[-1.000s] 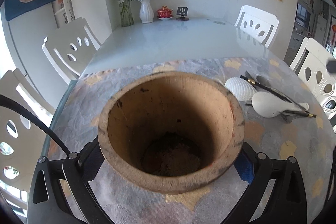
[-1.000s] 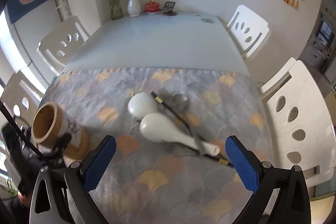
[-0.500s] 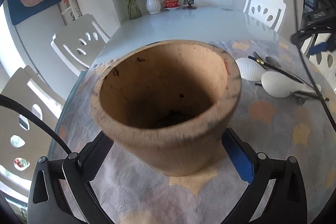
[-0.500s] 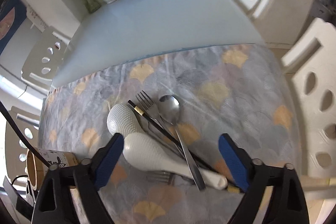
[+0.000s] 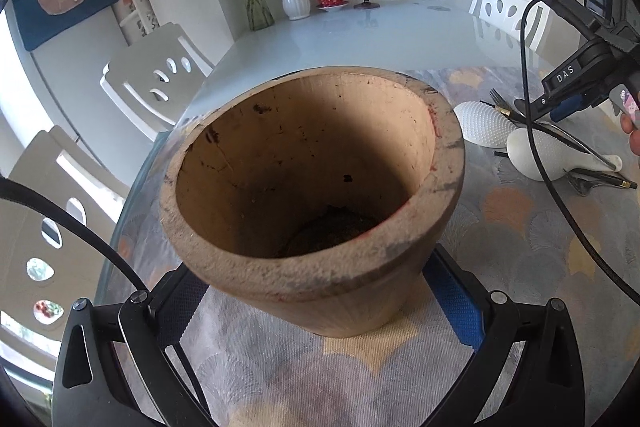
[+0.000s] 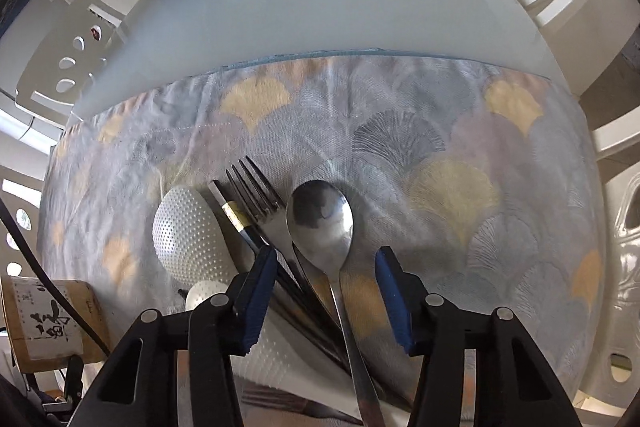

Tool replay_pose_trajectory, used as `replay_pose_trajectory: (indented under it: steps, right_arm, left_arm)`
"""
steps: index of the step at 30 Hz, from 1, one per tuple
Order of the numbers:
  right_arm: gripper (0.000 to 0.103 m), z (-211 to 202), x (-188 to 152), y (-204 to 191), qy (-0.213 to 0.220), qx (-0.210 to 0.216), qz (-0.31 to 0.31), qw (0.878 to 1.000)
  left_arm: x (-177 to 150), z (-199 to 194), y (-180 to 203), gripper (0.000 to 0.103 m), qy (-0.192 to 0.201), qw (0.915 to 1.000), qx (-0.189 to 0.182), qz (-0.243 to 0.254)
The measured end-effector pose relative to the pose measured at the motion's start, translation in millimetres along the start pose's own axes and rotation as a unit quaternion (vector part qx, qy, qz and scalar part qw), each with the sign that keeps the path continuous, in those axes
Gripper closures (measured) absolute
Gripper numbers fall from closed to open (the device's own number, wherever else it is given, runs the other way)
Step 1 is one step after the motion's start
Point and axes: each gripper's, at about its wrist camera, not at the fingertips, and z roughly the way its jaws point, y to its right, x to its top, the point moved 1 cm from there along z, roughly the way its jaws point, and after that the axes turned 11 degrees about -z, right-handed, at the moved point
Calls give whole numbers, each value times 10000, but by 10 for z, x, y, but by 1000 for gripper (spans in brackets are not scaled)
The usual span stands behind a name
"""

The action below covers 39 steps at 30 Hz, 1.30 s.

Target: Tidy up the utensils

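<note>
Metal spoon (image 6: 322, 223) | handle between right gripper's (image 6: 326, 283) closing, not-yet-pinching jaws | left gripper (image 5: 316, 303) clamps bamboo holder (image 5: 312, 195) | centre handle, exclude chopsticks (image 6: 240, 223).

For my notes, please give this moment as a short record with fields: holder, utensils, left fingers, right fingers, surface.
holder: wooden cup, tilted, nothing in it
left fingers: left gripper shut on the cup
utensils: metal spoon, fork, chopsticks, two white rice paddles, piled together
right fingers: right gripper has just been closing, straddling the spoon's neck, pads not touching
surface: patterned cloth
</note>
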Motion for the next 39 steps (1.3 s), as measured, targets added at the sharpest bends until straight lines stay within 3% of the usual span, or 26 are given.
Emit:
replay_pose_trajectory:
  steps: [12,19,30,31,32,36,39]
  right_arm:
    - [57,128,134,-106,-34,-342,-278,9990]
    - [68,136,187,-246,76,-460,-558,9974]
    - [68,-500,-63,-347,864,-179,-668,9939]
    - [75,-546,-79,-353,925,-151,-626,9936]
    - [96,-628,-144,-351,980,-119,-575,9935]
    - [97,-908,-390,-363,1258,38,-361,9914]
    - [97,-971,-495,-409,1202,128,-444,9917]
  left_arm:
    - [-17,40,26,1,-69,9999,61,51]
    - [-39,38,51,1,-62,9999,98,69]
    - [-59,-34,53,1,57,9998,167,32]
    - [-63,-39,49,1,58,9998,175,14]
    - [-66,-44,40,1,62,9998,174,-10]
    - [-77,-73,30,1,105,9998,185,-29]
    - [-75,-76,13,1,110,9998,161,-36]
